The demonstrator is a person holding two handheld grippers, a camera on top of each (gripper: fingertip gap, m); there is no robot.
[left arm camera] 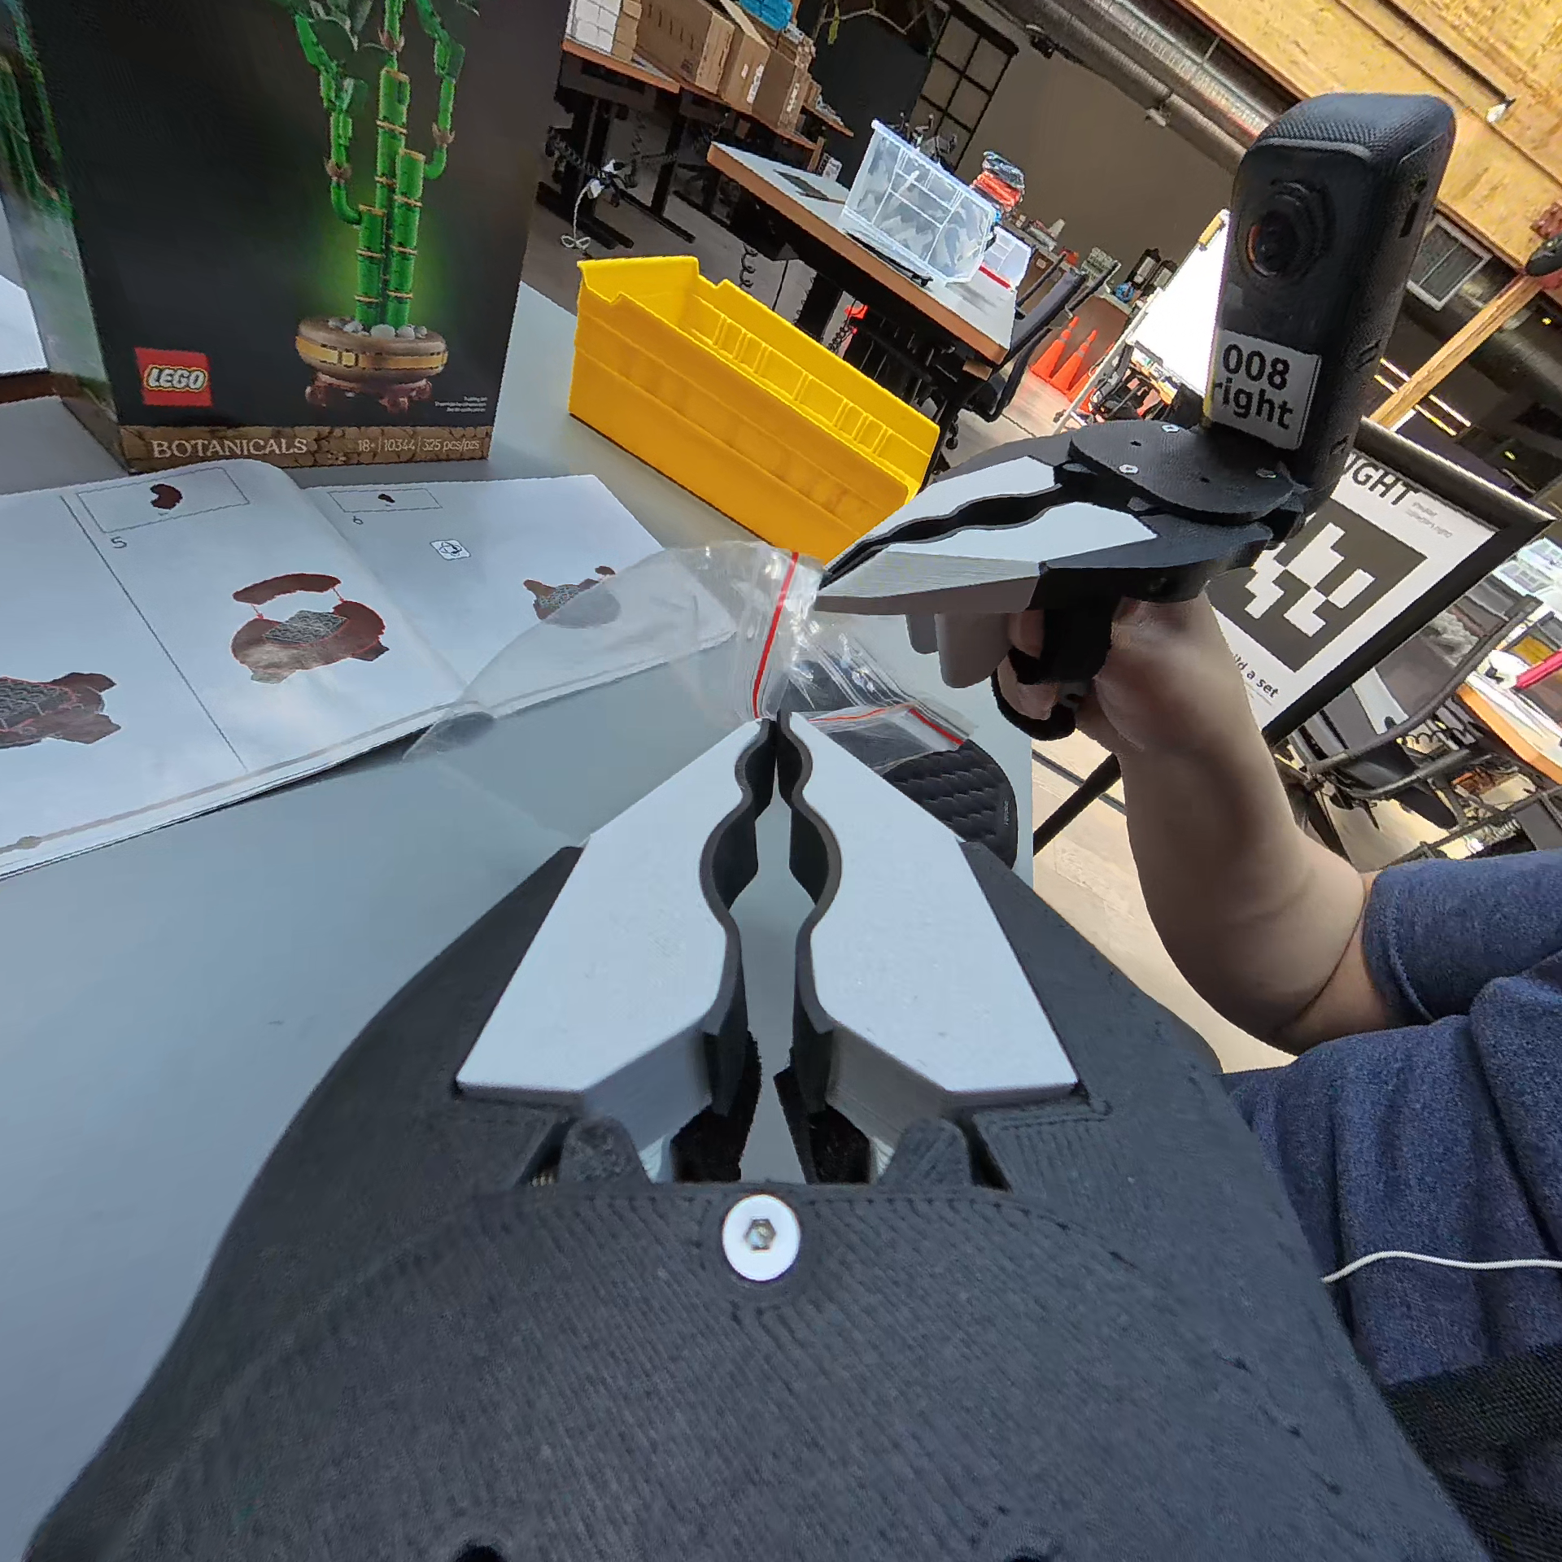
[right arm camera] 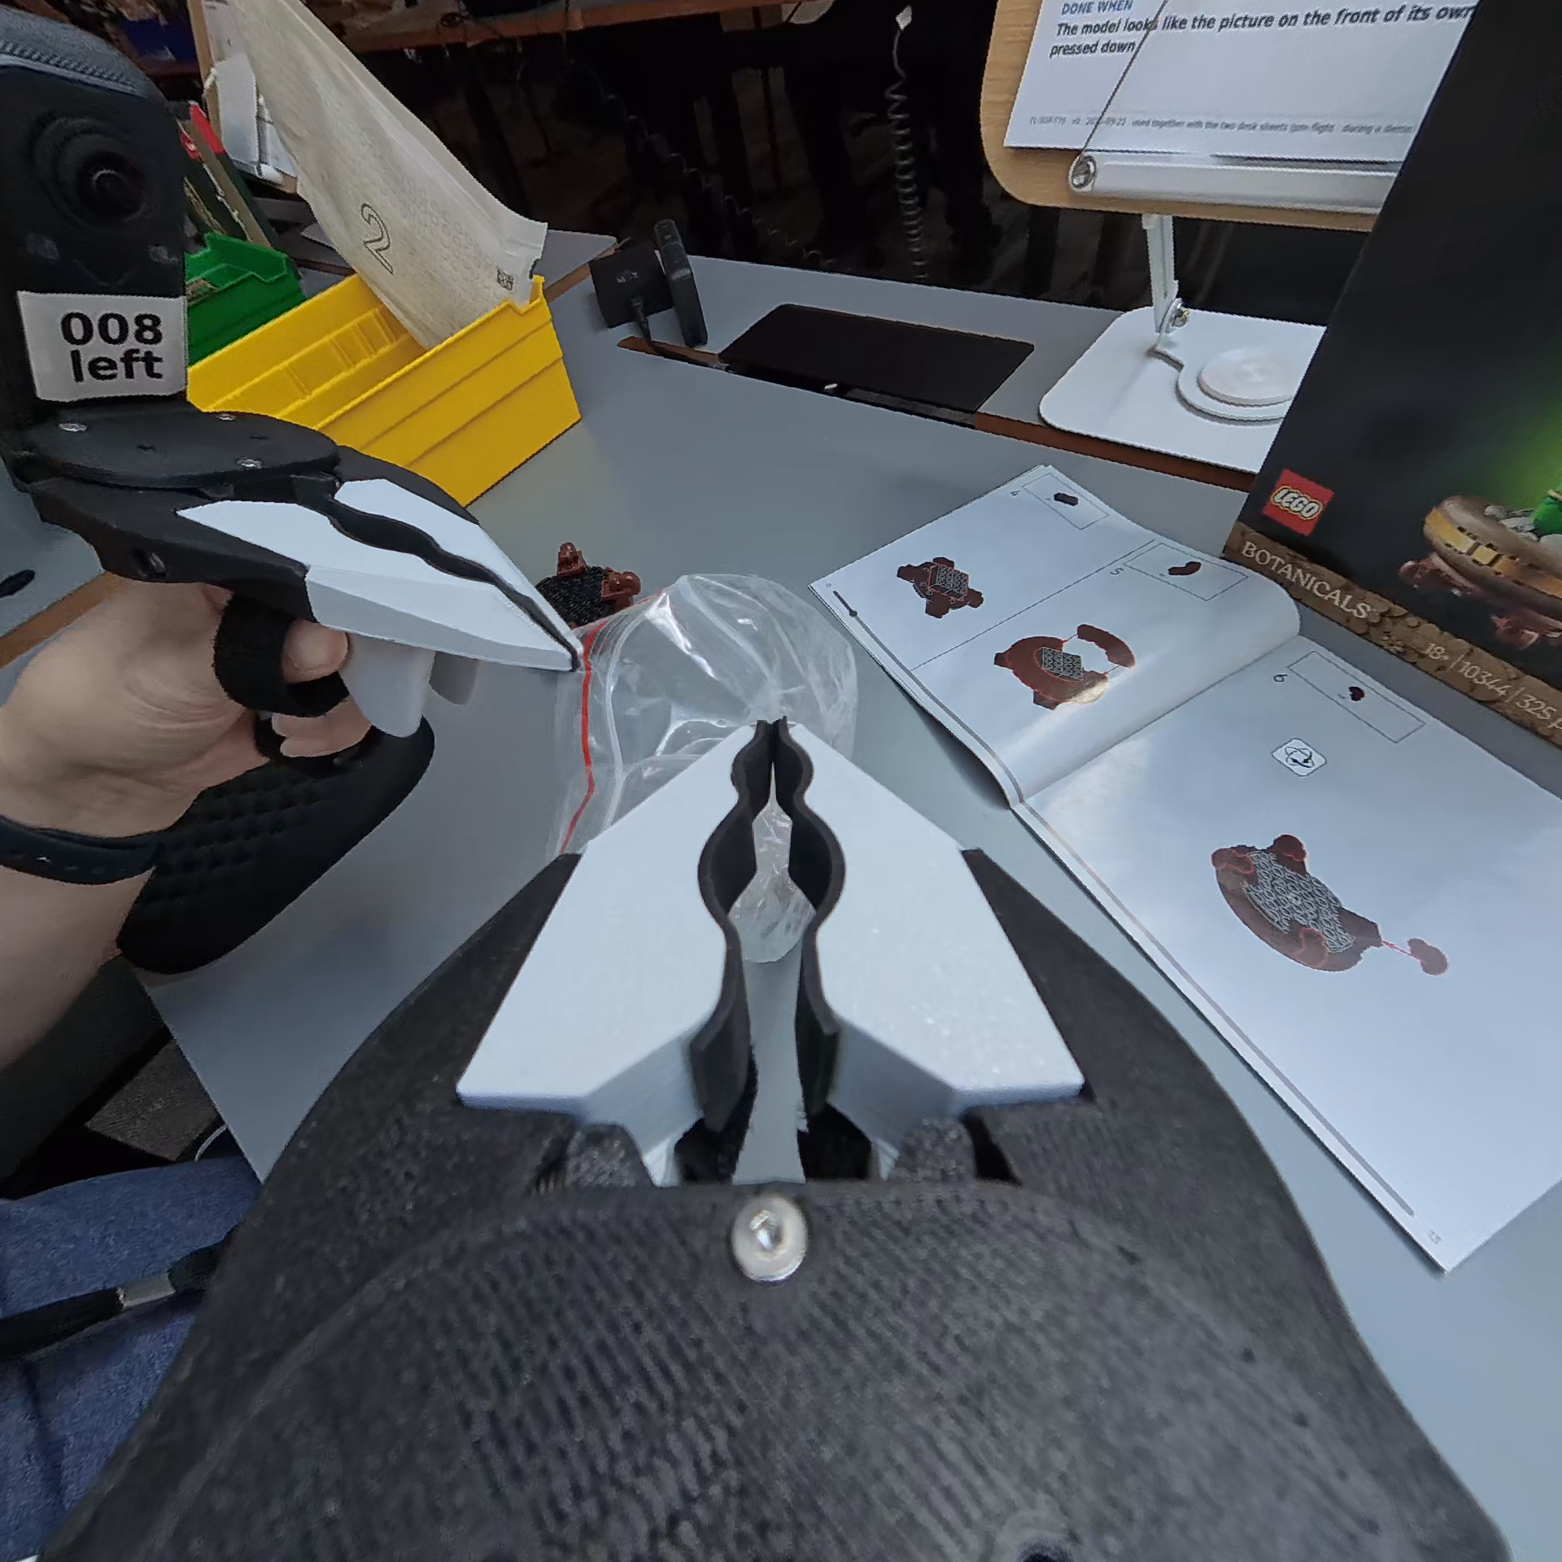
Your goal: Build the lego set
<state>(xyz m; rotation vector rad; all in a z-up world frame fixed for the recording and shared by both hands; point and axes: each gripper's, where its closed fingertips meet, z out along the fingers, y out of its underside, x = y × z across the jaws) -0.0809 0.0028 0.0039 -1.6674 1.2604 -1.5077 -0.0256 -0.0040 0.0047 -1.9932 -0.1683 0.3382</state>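
A: While both tools are sitting mid-frame, I am pinching a clear zip bag (left arm camera: 642, 642) with each of them. In the left wrist view my left gripper (left arm camera: 773, 727) is clamping down on the bag's red-striped edge, fingers pressed together at the tips. The right gripper (left arm camera: 824, 583) is coming in from the right of the frame and biting the same edge just above.

B: And from the other side?

A: In the right wrist view the right gripper (right arm camera: 773, 731) is sitting centre frame, closed tight on the bag (right arm camera: 727, 668), plastic bunching between its fingers. The left gripper (right arm camera: 570, 659) is reaching in from the left of the frame, tips nipping the red strip. The bag is hanging above the grey table (right arm camera: 744, 456), held between the two.

B: Where are the set's pieces?

A: A small dark-brown assembly (right arm camera: 587, 583) is peeking out behind the bag, centre frame, resting on the table. The instruction booklet (right arm camera: 1226, 786) is lying open at right of frame, the set box (right arm camera: 1395, 423) standing behind it at upper right. A yellow bin (right arm camera: 397, 372) is sitting at upper left, holding a white numbered paper bag (right arm camera: 397, 211). Whether the clear bag is carrying anything, I cannot tell.
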